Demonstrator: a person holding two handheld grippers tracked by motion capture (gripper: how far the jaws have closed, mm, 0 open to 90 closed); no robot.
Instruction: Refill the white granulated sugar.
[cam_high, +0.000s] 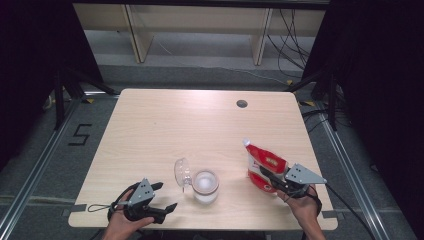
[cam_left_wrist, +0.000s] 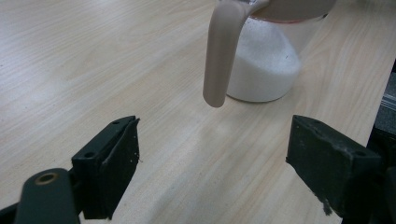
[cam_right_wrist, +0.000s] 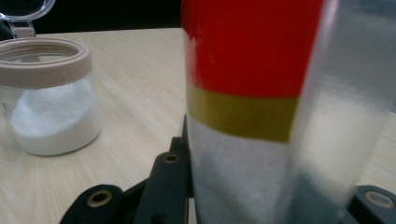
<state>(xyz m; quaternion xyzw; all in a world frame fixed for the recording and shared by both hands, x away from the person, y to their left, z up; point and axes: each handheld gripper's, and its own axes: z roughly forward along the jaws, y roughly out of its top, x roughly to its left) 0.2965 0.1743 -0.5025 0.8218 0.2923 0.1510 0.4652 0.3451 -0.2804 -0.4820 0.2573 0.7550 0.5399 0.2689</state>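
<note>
A clear jar (cam_high: 206, 186) of white granules stands near the table's front middle, its hinged lid (cam_high: 182, 172) flipped open to the left. My left gripper (cam_high: 167, 196) rests at the front left, jaws open and empty; in the left gripper view the jar (cam_left_wrist: 268, 60) and its beige strap (cam_left_wrist: 219, 56) stand just beyond my left gripper (cam_left_wrist: 212, 163). A red, yellow and white pouch (cam_high: 265, 162) stands tilted to the right of the jar, with my right gripper (cam_high: 267, 179) shut on its lower part. In the right gripper view the pouch (cam_right_wrist: 252, 93) rises close ahead and the jar (cam_right_wrist: 51, 98) stands to its left.
The light wooden table (cam_high: 150, 130) has a small round cable hole (cam_high: 242, 103) near its far edge. Dark curtains flank both sides, and a shelf stands on the floor beyond the table.
</note>
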